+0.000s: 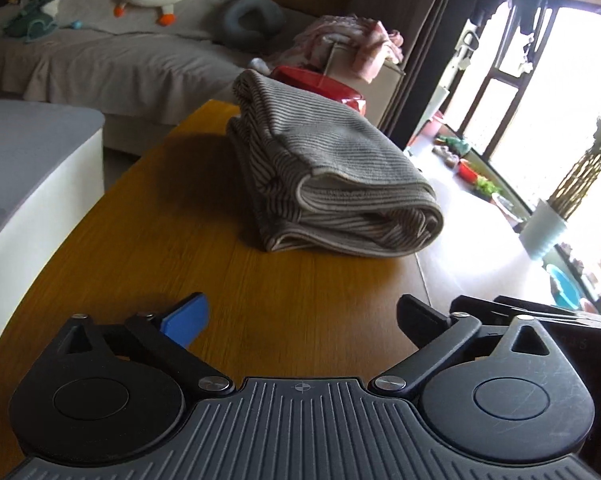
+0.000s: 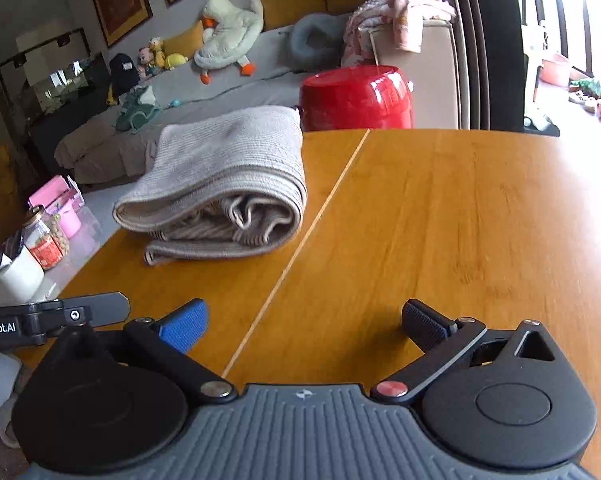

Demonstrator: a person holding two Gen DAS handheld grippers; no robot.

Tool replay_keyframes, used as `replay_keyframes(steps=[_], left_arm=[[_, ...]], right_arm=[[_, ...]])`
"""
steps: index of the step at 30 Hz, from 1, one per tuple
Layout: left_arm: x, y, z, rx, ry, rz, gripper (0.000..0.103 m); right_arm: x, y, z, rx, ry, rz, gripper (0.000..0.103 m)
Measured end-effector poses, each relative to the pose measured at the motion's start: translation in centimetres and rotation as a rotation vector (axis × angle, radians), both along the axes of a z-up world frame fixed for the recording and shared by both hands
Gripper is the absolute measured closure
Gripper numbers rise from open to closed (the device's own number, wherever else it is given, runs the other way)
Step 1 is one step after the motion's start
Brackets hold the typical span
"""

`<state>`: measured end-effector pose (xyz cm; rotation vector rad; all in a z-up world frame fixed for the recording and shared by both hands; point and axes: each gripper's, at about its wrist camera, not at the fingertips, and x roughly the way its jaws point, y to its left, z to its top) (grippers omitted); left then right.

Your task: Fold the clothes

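Note:
A grey ribbed garment (image 1: 320,168) lies folded into a thick bundle on the orange wooden table (image 1: 180,220). In the right wrist view the same bundle (image 2: 224,184) sits at the table's left part (image 2: 440,220). My left gripper (image 1: 300,320) is open and empty, low over the table, a short way in front of the bundle. My right gripper (image 2: 304,324) is open and empty, over the table to the right of the bundle. Part of the left gripper's body (image 2: 52,316) shows at the left edge of the right wrist view.
A red round stool (image 2: 356,96) stands past the table's far edge. A sofa (image 1: 100,56) with plush toys and a pink blanket (image 2: 396,12) lies behind. Jars and a white cup (image 2: 12,280) stand on the floor left of the table. A potted plant (image 1: 548,228) stands by the window.

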<state>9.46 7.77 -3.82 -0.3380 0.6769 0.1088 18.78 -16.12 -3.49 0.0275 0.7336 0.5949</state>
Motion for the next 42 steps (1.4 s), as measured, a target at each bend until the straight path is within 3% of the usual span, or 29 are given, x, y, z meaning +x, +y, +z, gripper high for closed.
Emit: replay_keyframes(steps=[6,13,42], left_arm=[[-1.9,-3.8,-0.3,0.137,0.039,0.097,0.000],[-1.5,-7.0,-0.4,0.262,0.093,0.094,0.000],[-0.9,-7.5,-0.4,0.265,0.084,0.057,0.000]], right_arm=[[-1.4,-1.2,-0.5,-0.201,-0.042,-0.088,0.000],[-1.2,-1.7,-0.8,-0.217,-0.044,-0.114,0.000],[-1.1,-1.5,-0.8,-0.213,-0.049,-0.114,0.000]])
